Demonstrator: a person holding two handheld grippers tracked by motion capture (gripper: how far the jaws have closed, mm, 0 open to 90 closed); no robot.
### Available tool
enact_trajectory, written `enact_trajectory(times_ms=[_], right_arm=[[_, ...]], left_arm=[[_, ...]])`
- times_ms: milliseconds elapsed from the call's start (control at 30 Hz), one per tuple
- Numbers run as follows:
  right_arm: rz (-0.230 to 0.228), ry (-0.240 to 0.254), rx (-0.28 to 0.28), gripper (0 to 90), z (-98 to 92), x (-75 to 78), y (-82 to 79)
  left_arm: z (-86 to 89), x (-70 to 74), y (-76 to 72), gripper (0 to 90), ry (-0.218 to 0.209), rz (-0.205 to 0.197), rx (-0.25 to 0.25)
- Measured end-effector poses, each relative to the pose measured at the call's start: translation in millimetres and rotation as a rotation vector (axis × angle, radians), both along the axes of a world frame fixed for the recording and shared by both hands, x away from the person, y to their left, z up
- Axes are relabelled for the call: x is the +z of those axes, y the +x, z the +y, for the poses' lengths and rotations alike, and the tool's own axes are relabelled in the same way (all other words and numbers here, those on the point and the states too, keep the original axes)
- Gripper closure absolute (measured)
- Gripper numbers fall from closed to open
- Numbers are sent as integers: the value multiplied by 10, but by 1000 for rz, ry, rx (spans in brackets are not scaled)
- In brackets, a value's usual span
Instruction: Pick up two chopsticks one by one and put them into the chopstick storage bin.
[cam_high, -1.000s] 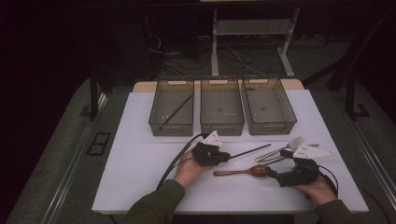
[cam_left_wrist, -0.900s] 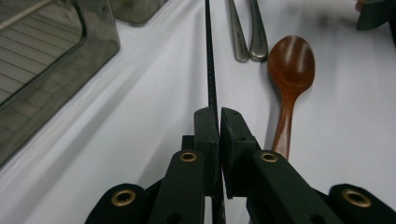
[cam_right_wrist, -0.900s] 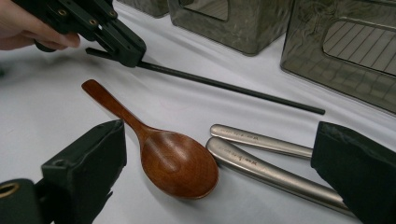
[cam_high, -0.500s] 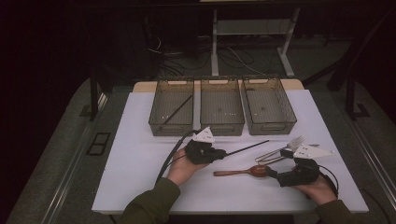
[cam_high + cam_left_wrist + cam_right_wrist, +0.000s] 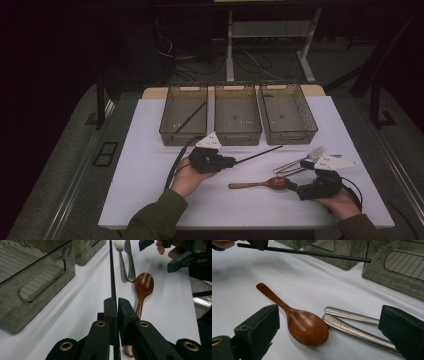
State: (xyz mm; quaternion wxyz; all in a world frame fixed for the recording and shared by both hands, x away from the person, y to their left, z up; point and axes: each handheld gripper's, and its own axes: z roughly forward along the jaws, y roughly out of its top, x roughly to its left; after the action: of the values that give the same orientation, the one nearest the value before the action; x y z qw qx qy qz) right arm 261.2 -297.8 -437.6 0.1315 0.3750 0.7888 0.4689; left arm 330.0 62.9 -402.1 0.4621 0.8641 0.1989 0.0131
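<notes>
My left gripper (image 5: pixel 231 161) is shut on one end of a black chopstick (image 5: pixel 260 153), which sticks out to the right above the white table (image 5: pixel 145 170). In the left gripper view the chopstick (image 5: pixel 111 270) runs straight out from the closed jaws (image 5: pixel 117 303). My right gripper (image 5: pixel 292 186) rests open at the bowl end of a wooden spoon (image 5: pixel 260 183). In the right gripper view the spoon (image 5: pixel 307 327) and two metal handles (image 5: pixel 352 325) lie between its wide-apart jaws (image 5: pixel 329 322), untouched.
Three smoky clear bins stand in a row at the back: the left bin (image 5: pixel 167 131) holds another black chopstick (image 5: pixel 189 119), the middle bin (image 5: pixel 237 137) and right bin (image 5: pixel 311 125) look bare. A fork and knife (image 5: pixel 292 164) lie right of the spoon.
My left gripper has risen and drifted a little left with the chopstick held in it. The right gripper and the spoon have stayed where they were.
</notes>
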Motion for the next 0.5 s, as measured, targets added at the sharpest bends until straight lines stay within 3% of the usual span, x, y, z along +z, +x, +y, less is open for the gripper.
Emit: enact_trajectory(times_ms=[300, 500], right_arm=[[0, -3, 4, 29, 2, -3, 2], [2, -3, 5, 29, 5, -5, 1]], left_arm=[[68, 72, 13, 852, 0, 12, 0], [139, 154, 29, 852, -3, -4, 15]])
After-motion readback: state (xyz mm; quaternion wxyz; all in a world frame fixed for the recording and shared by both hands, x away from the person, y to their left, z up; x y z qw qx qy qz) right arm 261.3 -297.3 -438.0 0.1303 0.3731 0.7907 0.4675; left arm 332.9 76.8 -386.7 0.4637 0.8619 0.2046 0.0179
